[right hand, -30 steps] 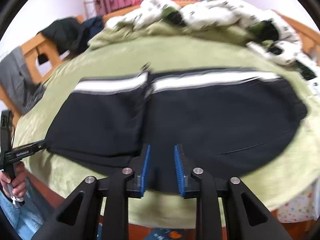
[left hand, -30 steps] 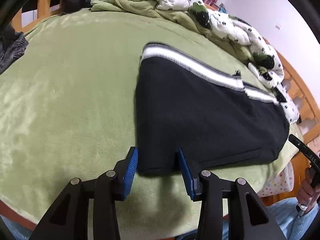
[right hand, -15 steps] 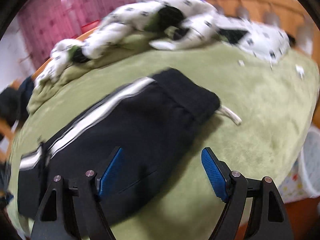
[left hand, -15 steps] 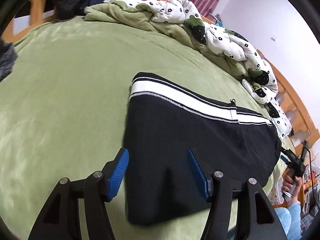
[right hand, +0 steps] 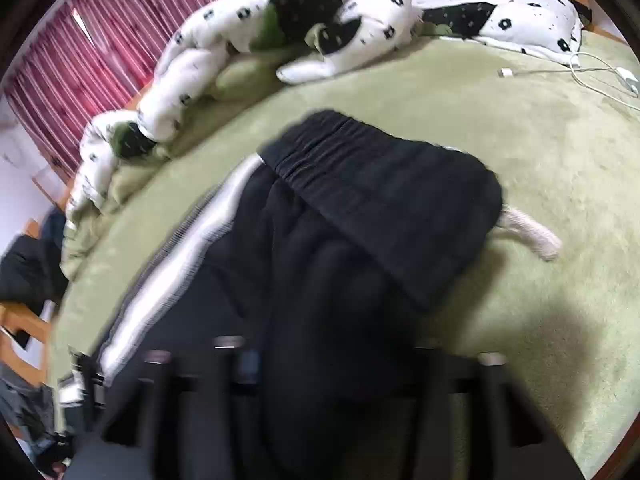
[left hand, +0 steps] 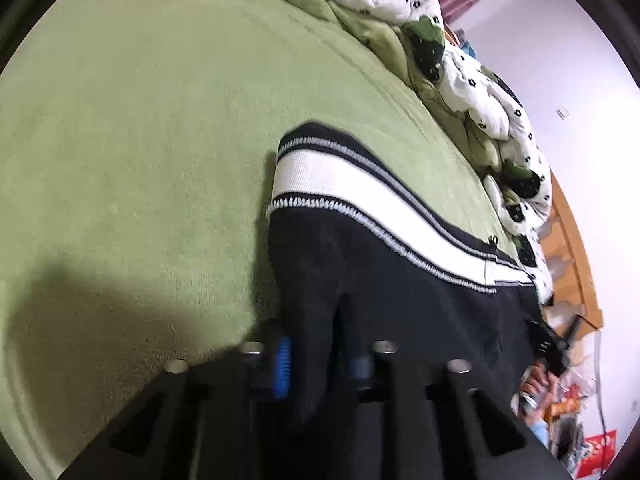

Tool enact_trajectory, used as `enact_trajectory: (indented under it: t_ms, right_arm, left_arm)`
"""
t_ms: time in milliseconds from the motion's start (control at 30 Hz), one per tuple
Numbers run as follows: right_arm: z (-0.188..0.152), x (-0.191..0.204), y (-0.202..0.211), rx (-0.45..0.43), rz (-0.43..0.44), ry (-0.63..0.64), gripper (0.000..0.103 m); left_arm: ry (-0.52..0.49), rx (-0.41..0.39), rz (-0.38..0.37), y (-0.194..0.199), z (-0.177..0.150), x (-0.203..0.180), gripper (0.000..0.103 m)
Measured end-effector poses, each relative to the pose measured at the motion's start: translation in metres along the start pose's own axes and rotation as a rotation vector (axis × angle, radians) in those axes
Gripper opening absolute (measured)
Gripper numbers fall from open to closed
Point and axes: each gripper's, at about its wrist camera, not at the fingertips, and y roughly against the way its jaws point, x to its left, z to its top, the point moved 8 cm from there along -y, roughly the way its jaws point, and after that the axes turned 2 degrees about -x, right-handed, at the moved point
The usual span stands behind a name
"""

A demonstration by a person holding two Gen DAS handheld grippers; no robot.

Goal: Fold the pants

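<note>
The black pants point(left hand: 380, 280) lay flat, already doubled lengthwise, along the near edge of the bed point(left hand: 140, 140), white side stripe turned toward the far edge. The left tongs point(left hand: 316, 364) had just been closing and pinched the cuff end. The right tongs point(right hand: 332, 364) had likewise just been closing, fabric bunched between them beside the waistband point(right hand: 384, 200). Gripping both ends this way probably prepared for lifting one end over the other.

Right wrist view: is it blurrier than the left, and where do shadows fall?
Right wrist view: heavy motion blur smears the pants and the right tool, shadow on the blanket lower right. Left wrist view: sharper stripe, left tool soft, shadow lower left.
</note>
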Motion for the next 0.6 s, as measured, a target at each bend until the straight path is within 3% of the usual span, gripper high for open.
enact_trajectory:
  t_ms: [100,200,367,500,600]
  right_arm:
    - [0.011,0.031,0.032,-0.096,-0.009,0.064,0.019]
    - [0.022,0.080,0.065,-0.179,-0.039,0.169,0.017]
    - [0.042,0.154,0.121,-0.280,0.013,0.226,0.016]
    - [0.050,0.216,0.146,-0.302,0.090,0.247,0.016]
    - [0.045,0.257,0.148,-0.305,0.156,0.263,0.016]
  left_arm:
    - [-0.047,-0.052,0.031,0.015,0.005,-0.019,0.010]
    - [-0.040,-0.102,-0.022,0.037,0.022,-0.034,0.010]
    - [-0.056,-0.151,-0.070,0.069,0.051,-0.048,0.009]
    - [-0.065,-0.216,-0.041,0.106,0.079,-0.036,0.009]
    - [-0.075,-0.240,0.036,0.133,0.099,0.000,0.010]
